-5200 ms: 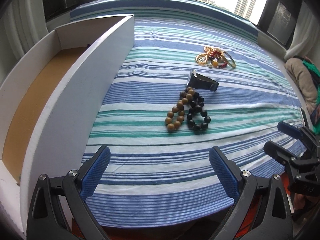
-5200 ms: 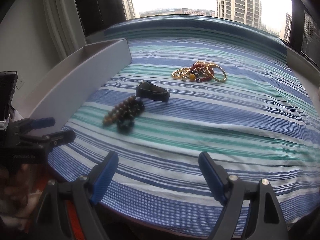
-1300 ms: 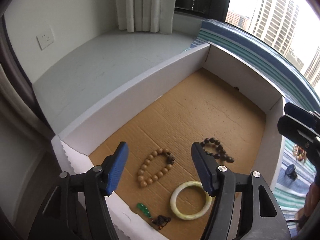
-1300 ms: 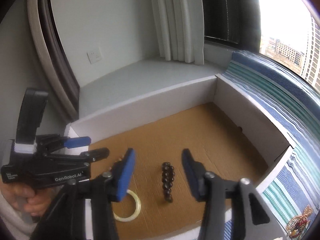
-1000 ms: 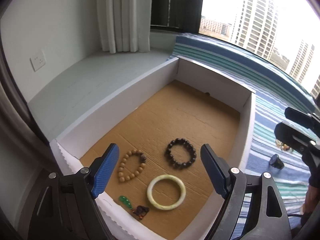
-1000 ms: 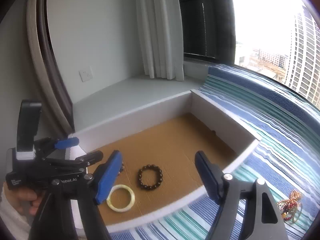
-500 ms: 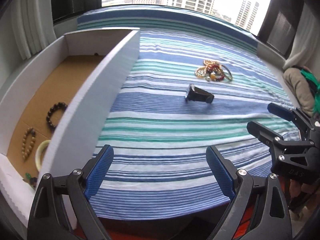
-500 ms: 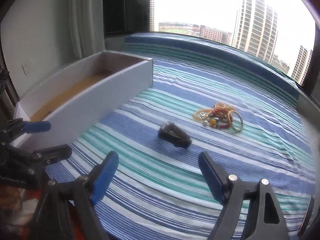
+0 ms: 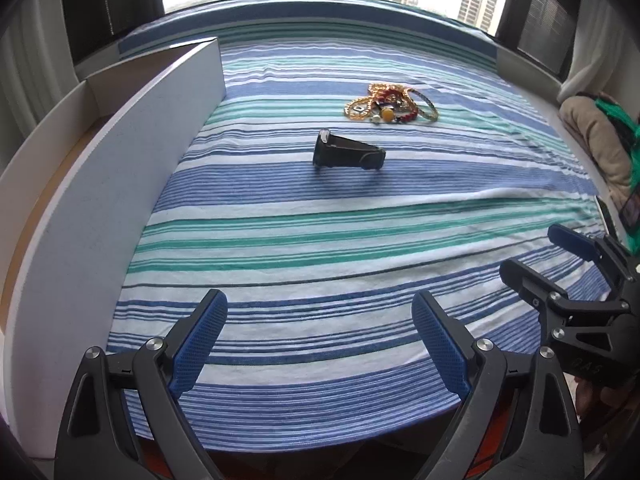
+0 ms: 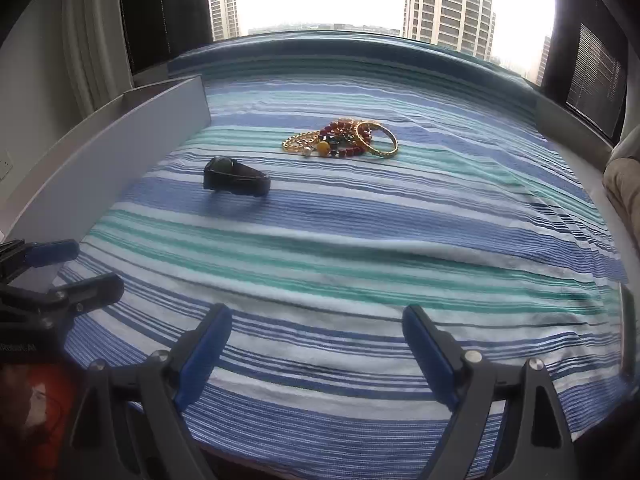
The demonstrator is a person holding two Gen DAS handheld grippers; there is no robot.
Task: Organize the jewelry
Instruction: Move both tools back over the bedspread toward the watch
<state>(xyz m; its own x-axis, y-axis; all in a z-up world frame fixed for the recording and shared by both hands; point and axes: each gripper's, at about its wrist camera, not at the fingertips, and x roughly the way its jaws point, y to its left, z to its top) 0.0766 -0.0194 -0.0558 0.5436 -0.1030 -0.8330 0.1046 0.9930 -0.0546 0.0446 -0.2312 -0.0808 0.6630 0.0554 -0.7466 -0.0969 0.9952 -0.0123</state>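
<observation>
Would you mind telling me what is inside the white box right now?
Little shows from here. In the left wrist view the white box presents its near wall, and only a narrow strip of brown cardboard floor is visible. That wall hides the rest, so any contents cannot be seen.

— What colours does the cloth point(image 9: 320, 240) carry?
— Stripes of blue, teal green and white, running across it.
— And the box point(image 9: 120, 184)?
— White walls — a brown cardboard floor.
— The jewellery?
— A black watch point(image 9: 347, 155); a heap of bracelets point(image 10: 344, 140) in gold and red, with one yellow bead.
— The grippers?
— Black frames — blue textured pads point(image 9: 198, 338).
</observation>
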